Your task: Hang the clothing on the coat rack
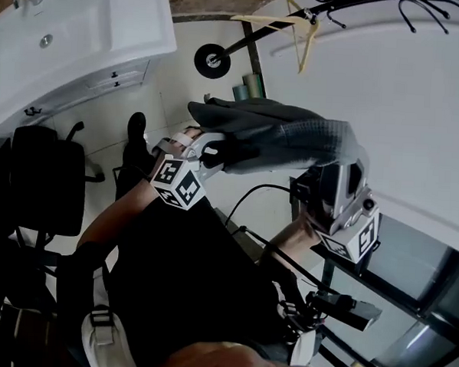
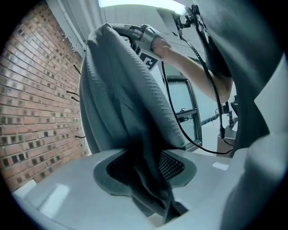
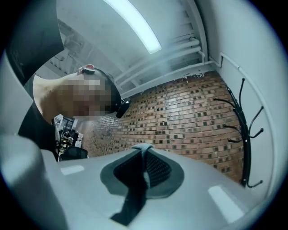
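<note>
Holding: left gripper point(image 2: 146, 167) clamped on a thick fold of the grey garment point(image 1: 286, 136); right gripper point(image 3: 143, 170) pinched together on a thin edge of it.
Garment: in the air, slung between both grippers, on no hook.
Coat rack point(image 3: 243, 134): by the brick wall, its visible hooks bare, well apart from the cloth.
Done: pick-up, apparently.
Left: carry over, hook on, let go.

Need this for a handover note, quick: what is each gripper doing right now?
Left gripper: jaws closed on a thick fold of the grey garment.
Right gripper: jaws closed on a thin edge of the same garment.
</note>
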{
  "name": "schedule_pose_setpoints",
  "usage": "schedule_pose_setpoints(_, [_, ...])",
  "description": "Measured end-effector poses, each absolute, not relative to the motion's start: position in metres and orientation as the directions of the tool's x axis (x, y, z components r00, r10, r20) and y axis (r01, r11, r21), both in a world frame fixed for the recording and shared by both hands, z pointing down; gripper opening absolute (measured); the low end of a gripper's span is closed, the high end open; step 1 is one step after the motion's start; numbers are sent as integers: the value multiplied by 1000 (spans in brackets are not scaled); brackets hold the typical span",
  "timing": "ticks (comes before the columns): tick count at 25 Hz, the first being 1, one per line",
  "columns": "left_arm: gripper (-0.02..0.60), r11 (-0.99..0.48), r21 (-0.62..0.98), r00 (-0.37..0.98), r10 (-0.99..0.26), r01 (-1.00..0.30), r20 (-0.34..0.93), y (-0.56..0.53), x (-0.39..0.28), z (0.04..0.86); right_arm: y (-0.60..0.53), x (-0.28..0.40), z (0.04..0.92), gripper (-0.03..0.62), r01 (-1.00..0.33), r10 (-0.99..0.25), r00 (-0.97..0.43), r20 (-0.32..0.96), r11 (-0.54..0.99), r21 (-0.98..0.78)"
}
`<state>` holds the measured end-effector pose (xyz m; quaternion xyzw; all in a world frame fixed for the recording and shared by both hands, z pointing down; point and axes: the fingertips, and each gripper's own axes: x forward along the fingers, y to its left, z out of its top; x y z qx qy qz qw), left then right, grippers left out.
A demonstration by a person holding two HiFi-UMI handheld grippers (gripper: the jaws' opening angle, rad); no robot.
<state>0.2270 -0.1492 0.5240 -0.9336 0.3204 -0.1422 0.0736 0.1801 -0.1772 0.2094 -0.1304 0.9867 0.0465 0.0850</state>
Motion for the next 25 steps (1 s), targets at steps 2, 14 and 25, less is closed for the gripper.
schedule_pose_setpoints(2, [63, -793, -230, 768, -607, -565, 207, -182, 224, 526, -206, 185, 212, 15, -329, -315, -932, -180, 943, 51])
schedule_pose_setpoints(14, [20, -769, 258, 631, -631, -585, -451, -357, 28, 347, -369, 326, 239, 15, -819, -811, -570, -131, 574, 8])
schedule_pose_setpoints(25, [20, -861, -29, 630, -348, -508, -694, -465, 51, 133, -481, 378, 169, 15, -728, -668, -630, -396, 685, 2])
